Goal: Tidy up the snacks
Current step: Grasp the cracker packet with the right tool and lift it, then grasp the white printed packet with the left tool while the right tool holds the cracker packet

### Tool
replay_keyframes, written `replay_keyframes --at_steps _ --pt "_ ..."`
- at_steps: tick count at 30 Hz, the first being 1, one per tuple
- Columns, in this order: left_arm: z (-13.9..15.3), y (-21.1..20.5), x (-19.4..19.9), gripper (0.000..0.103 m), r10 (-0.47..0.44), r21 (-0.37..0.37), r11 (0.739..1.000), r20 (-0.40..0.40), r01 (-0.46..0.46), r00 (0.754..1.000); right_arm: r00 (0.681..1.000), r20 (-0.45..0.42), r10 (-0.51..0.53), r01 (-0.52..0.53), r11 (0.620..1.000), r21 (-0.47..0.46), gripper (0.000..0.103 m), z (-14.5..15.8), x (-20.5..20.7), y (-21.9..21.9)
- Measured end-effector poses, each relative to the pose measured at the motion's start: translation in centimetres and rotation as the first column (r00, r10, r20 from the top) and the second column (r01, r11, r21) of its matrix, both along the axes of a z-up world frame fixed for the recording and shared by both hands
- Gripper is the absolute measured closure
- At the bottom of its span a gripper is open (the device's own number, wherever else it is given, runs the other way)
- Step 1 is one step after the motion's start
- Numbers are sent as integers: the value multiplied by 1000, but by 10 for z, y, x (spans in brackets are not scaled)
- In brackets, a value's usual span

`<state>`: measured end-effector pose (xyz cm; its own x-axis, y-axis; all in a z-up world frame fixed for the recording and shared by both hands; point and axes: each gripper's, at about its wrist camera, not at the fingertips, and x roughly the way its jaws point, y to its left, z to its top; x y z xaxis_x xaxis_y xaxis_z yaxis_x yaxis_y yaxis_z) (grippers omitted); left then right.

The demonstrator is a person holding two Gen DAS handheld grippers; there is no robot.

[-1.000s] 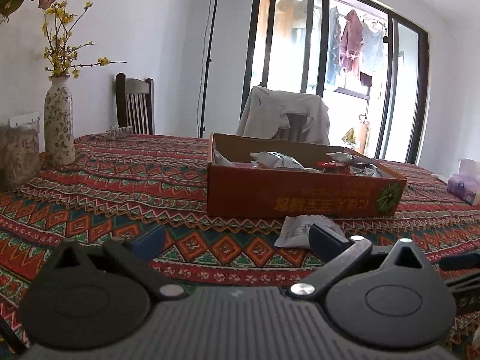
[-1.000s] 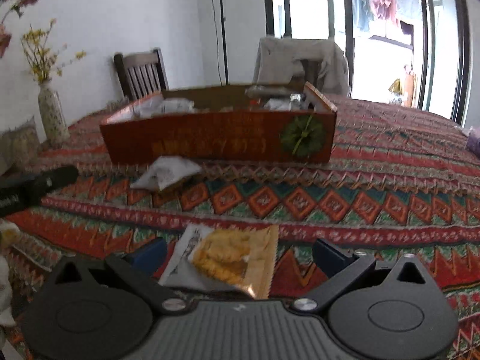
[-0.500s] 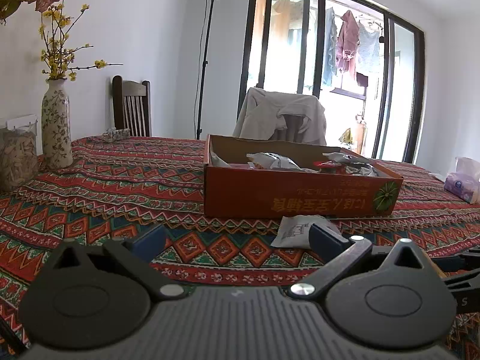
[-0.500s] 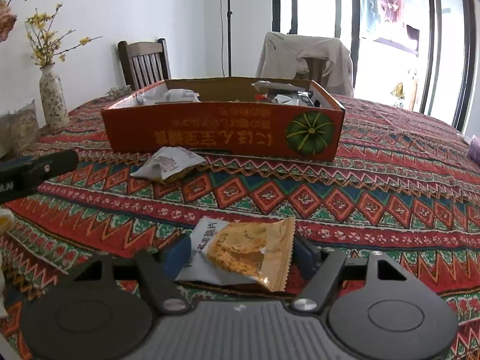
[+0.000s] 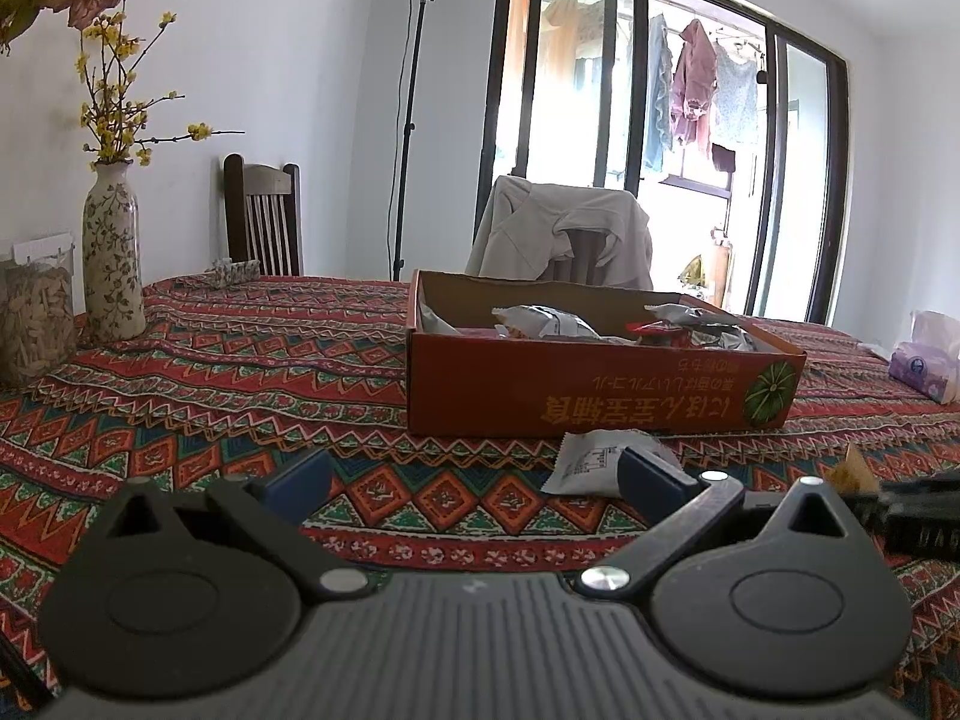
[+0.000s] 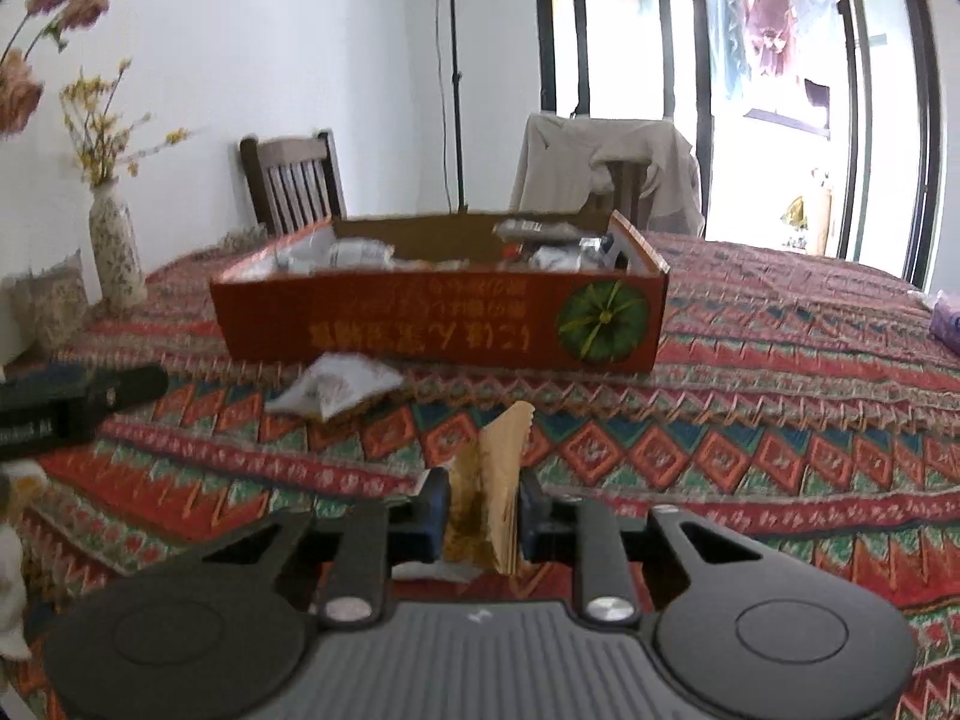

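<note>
**Right gripper pinches the snack packet**

My right gripper (image 6: 479,510) has just been closing, and its blue pads now press on the flat orange snack packet with a white end (image 6: 489,483), folding it so that it stands up on edge between them, just above the red, green and orange patterned tablecloth (image 6: 780,420). My left gripper (image 5: 474,474) hangs with its fingers spread wide and nothing between them. Just beyond its right finger, a small white crinkled snack packet (image 5: 591,459) lies on the cloth, near the front wall of the shallow red cardboard box with a green pumpkin picture (image 5: 576,396). Several silver and white wrapped snacks (image 5: 552,324) lie inside that box.
</note>
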<state>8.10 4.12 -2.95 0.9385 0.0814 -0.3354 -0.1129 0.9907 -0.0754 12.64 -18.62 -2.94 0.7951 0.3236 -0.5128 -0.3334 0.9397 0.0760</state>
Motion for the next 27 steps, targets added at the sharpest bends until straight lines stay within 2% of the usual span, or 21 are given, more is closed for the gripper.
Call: replay_keyframes --at_steps 3,5,14,17,21,27 --pt "0 0 0 0 0 1 1000 -1 0 1000 999 34 -15 15 1000 -3 84 6 5 -3" --pt "0 0 0 0 2 3 1000 -1 -2 1000 998 56 -20 20 1000 4 90 9 8 -5" --pt "0 0 1 0 9 13 1000 -12 -9 1000 981 184 -61 56 998 34 91 22 25 -13" --pt "-1 -1 3 0 13 17 1000 -20 -12 1000 973 218 -77 63 995 72 91 22 35 -20" --pt "-1 -1 5 0 18 22 1000 -34 -18 999 977 189 -95 71 989 130 91 15 48 -28" --pt "-2 -8 16 0 42 65 997 -112 -35 993 976 200 -92 64 988 142 91 10 47 -31"
